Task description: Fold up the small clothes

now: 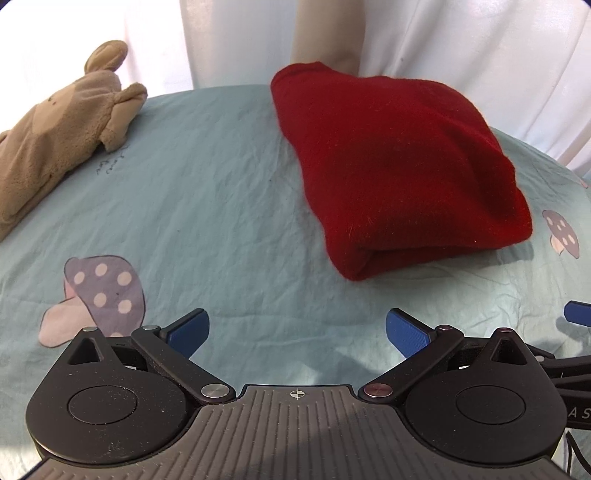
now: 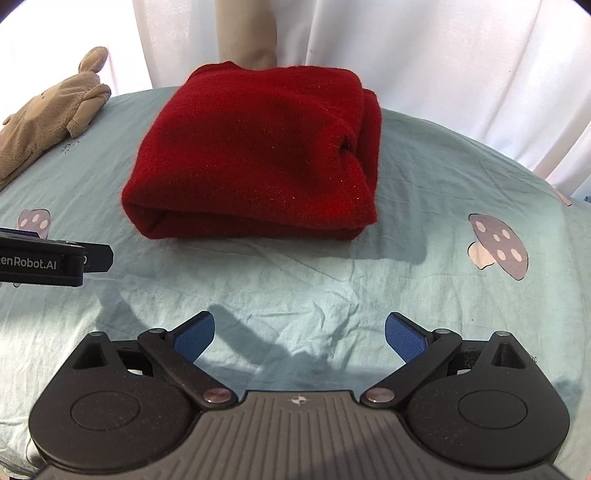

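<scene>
A red knitted garment (image 1: 399,166) lies folded into a thick rectangular bundle on the light blue sheet (image 1: 221,206); it also shows in the right wrist view (image 2: 255,151). My left gripper (image 1: 297,328) is open and empty, hovering above the sheet in front of and left of the bundle. My right gripper (image 2: 299,334) is open and empty, hovering in front of the bundle. The left gripper's black body (image 2: 51,260) shows at the left edge of the right wrist view. A blue pad of the right gripper (image 1: 578,312) shows at the right edge of the left wrist view.
A beige plush toy (image 1: 62,136) lies at the far left of the bed, also seen in the right wrist view (image 2: 51,110). The sheet has mushroom prints (image 2: 498,245). White curtains (image 2: 424,55) hang behind the bed, with a beige post (image 2: 247,33) behind the bundle.
</scene>
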Demonstrator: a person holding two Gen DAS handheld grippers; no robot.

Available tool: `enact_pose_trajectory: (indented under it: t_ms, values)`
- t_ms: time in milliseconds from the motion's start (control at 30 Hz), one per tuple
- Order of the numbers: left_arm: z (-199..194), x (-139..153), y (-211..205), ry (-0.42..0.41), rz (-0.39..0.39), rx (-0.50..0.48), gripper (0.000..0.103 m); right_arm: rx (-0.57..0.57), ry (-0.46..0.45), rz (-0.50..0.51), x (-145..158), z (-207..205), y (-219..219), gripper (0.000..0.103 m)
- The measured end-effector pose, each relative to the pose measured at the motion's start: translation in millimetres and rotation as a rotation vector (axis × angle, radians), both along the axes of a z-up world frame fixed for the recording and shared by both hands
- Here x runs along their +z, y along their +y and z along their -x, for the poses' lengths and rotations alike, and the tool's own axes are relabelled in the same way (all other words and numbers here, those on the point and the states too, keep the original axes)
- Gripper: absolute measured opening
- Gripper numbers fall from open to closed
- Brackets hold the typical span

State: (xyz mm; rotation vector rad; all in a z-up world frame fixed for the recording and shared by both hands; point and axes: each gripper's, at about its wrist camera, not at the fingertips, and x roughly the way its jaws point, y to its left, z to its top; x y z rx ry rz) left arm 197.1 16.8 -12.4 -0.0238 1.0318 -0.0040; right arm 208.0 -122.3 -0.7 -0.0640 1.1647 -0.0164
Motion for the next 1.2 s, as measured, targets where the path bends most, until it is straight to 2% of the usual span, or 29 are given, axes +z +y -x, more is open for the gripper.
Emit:
enact_pose_trajectory:
  t_ms: [133, 300, 467, 600, 800, 967, 1100, 1200]
  values:
    - [0.1, 1.6, 2.8, -0.004, 0.012, -0.037, 0.103, -0.047, 0.019, -0.007, 5.1, -8.4, 5.9, 0.099]
    - [-1.2, -1.1, 3.9, -0.021, 0.006, -0.066, 0.103, -0.037, 0.037, 0.072, 4.3, -17.6, 21.1, 0.099]
    - [-6.0, -6.9, 6.9, -0.007, 0.04, -0.007, 0.103, -0.022, 0.05, 0.084, 6.0, -20.2, 18.5, 0.099]
    - [-2.5, -5.5, 3.4, 0.009, 0.011, 0.009, 0.103, -0.009, 0.061, 0.133, 5.3, -21.9, 13.4, 0.099]
    - [2.1, 0.2, 1.1, 0.036, 0.008, 0.03, 0.103, -0.02, 0.077, 0.098, 7.6, -18.9, 7.7, 0.099]
    - [6.1, 6.5, -4.4, 0.024, -0.016, 0.009, 0.103, -0.013, 0.062, 0.12, 10.3, -15.9, 11.3, 0.099]
    - [10.0, 9.5, -6.9, 0.021, -0.009, -0.009, 0.103, -0.039, 0.067, 0.089, 11.5, -10.8, 9.6, 0.099]
    - [12.2, 11.4, -9.6, 0.021, -0.006, -0.025, 0.103, -0.038, 0.059, 0.105, 14.7, -7.0, 11.1, 0.099]
